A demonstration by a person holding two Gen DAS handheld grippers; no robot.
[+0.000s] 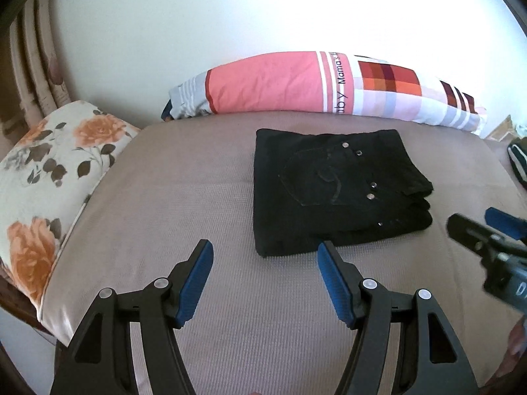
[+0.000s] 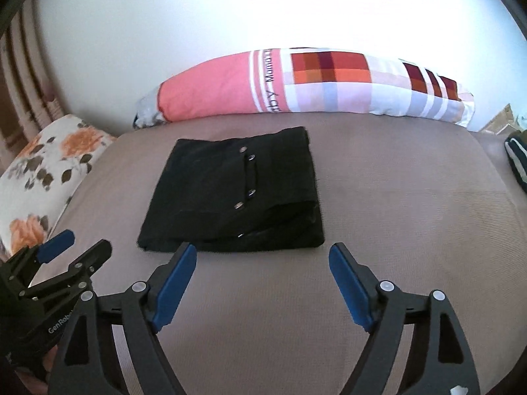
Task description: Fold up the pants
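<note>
1 folded pair of black pants (image 1: 329, 191) lies on the bed (image 1: 197, 197) beside 2 pillows, before 2 empty, open-jawed hand-held grippers, left hand-held gripper (image 1: 263, 253) and right hand-held gripper (image 2: 263, 255).

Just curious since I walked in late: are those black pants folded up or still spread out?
Folded. The black pants lie as a compact rectangle on the bed, with stacked layers showing along one edge.
</note>
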